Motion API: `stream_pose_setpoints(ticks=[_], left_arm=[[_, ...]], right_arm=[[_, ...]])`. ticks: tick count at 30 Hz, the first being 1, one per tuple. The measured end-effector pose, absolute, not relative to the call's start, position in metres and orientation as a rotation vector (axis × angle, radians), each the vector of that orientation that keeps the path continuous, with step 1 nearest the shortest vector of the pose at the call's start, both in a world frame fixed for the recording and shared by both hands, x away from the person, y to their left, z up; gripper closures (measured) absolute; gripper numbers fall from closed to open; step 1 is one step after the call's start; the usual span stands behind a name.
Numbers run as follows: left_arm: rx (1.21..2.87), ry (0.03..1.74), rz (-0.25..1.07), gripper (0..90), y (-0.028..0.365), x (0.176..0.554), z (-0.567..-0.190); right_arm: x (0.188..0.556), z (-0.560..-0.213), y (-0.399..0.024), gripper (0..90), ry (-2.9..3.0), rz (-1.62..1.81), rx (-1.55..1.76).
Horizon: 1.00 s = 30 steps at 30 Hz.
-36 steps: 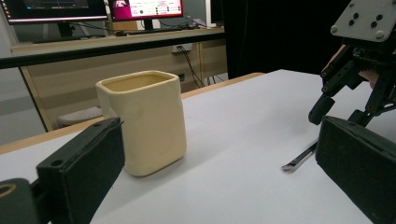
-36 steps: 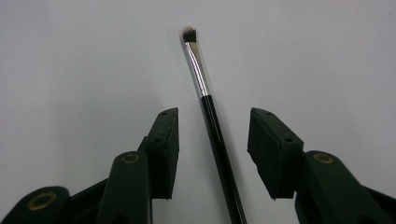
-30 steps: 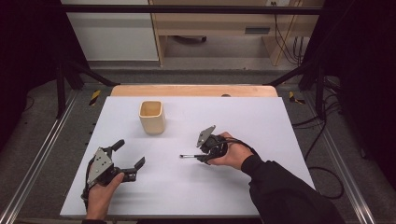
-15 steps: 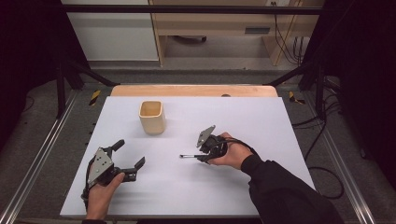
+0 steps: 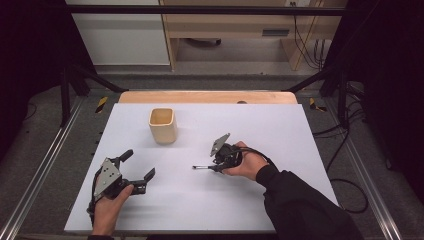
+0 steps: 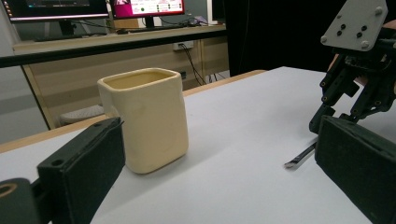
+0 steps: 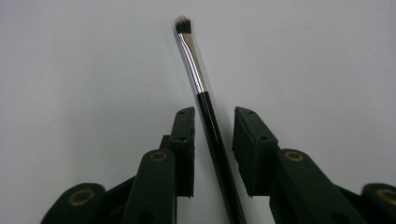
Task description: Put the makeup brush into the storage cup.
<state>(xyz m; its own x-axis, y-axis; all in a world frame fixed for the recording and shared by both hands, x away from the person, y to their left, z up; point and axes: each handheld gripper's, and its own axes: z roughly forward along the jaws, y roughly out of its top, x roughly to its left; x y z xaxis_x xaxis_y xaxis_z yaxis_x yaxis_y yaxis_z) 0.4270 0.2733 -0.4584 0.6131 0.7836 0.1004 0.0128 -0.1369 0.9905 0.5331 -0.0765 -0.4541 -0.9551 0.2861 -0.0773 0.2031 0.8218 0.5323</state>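
White counter (image 5: 300, 130) carries a slim black-handled, silver-ferruled brush (image 7: 205, 107); the right gripper (image 7: 212, 135), fingers just closing, straddles it untouched; the left gripper (image 5: 137, 167) gapes empty.

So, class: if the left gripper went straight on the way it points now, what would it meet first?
Probably the cream cup, standing slightly left of centre ahead of the left gripper; depth is unclear.

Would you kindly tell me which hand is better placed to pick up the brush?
Right: its tongs already straddle the brush and have been closing. The left tongs rest open, well apart.
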Motion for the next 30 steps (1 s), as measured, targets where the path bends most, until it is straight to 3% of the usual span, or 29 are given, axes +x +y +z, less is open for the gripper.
stream_pose_setpoints(ticks=[21,30], left_arm=[[1.587,0.682,0.764,1.6,0.2729,0.4272,-0.4586],[1.586,0.682,0.763,1.6,0.2728,0.4270,-0.4584]], right_arm=[[0.5336,-0.4573,-0.0749,83.5,2.909,0.789,0.436],[0.5333,-0.4570,-0.0764,83.8,2.923,0.794,0.487]])
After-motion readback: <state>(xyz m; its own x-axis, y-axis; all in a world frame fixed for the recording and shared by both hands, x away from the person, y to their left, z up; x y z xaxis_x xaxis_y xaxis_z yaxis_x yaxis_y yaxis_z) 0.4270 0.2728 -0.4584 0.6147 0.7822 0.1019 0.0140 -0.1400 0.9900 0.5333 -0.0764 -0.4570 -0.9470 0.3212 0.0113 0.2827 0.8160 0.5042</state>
